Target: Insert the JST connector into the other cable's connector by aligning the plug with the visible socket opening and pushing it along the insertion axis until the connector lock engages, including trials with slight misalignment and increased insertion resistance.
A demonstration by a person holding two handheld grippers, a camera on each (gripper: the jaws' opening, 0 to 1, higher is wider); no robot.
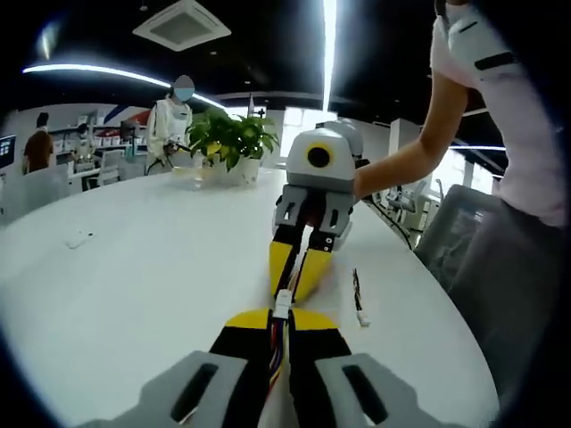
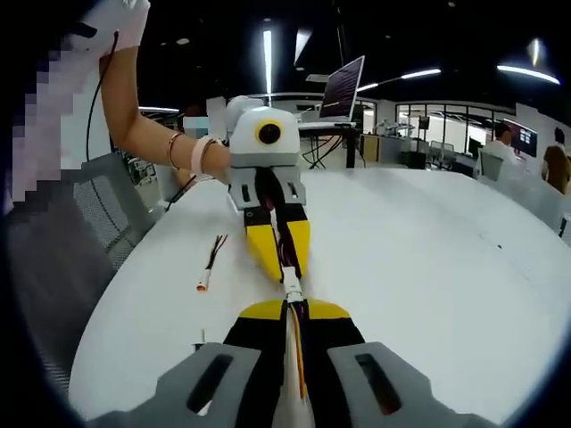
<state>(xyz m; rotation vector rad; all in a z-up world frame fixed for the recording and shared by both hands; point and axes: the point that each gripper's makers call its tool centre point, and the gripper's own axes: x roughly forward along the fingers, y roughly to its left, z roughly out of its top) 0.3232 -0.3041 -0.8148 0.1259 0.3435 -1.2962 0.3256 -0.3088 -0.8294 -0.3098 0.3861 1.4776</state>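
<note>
Left hand-held gripper clenched on wired plug; right hand-held gripper clenched on mating connector, tip to tip above white surface; spare cable beside.

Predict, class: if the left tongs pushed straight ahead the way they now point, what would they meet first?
Most likely the right tongs, facing them head-on. The white connector sits between the two, so the left tongs would drive it forward first.

each view looked low along its own tongs across the white worktop, close and head-on to the opposite tongs; both shared the joined connector and a loose cable.
</note>
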